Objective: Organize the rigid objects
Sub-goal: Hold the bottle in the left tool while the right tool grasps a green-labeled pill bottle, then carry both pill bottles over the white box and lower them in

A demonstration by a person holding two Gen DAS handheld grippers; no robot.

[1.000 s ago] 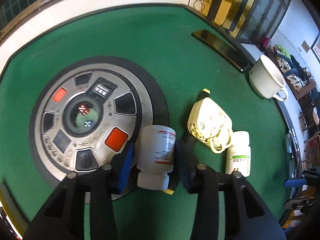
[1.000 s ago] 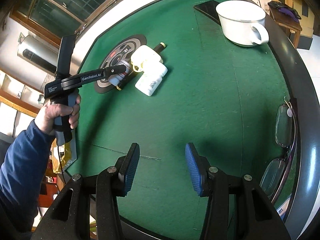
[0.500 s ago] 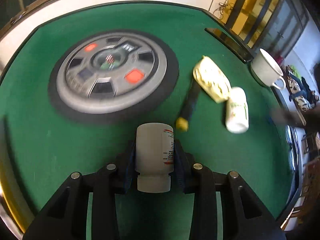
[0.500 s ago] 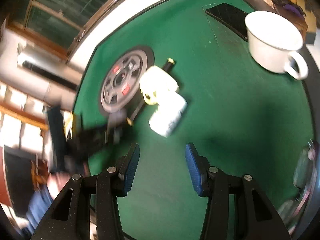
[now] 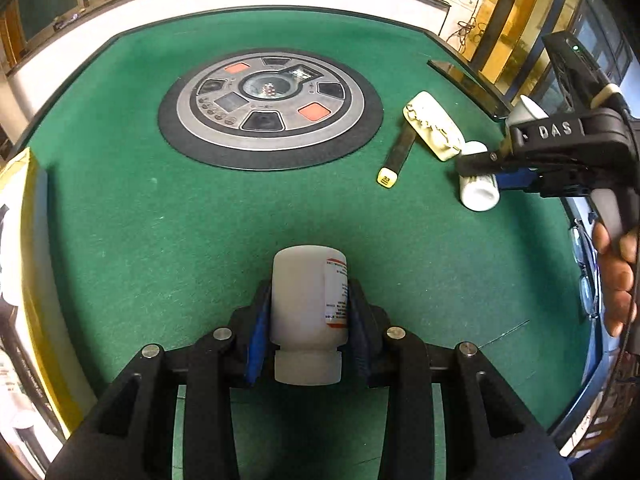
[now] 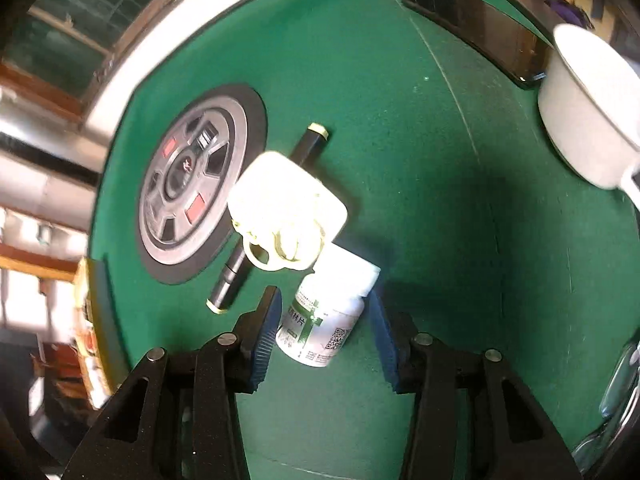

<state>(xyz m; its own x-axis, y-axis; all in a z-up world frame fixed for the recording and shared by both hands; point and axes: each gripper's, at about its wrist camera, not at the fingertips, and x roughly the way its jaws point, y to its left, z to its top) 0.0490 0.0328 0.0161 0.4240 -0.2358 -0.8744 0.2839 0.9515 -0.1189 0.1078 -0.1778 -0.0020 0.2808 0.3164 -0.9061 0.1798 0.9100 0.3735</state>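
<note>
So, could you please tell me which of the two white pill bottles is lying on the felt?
The green-labelled bottle, lying beside the cream charger; the right gripper is closing around it. The red-labelled bottle is clamped in the left gripper.

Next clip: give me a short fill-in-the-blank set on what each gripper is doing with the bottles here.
1. The left gripper is shut on a white ____ with a red-edged label.
2. The green-label bottle lies between the jaws of the ____ gripper, which are closing without yet pressing on it.
3. The cream adapter rests on top of a black ____.
4. The white mug stands near the table's ____.

Missing words: bottle; right; marker; edge
</note>
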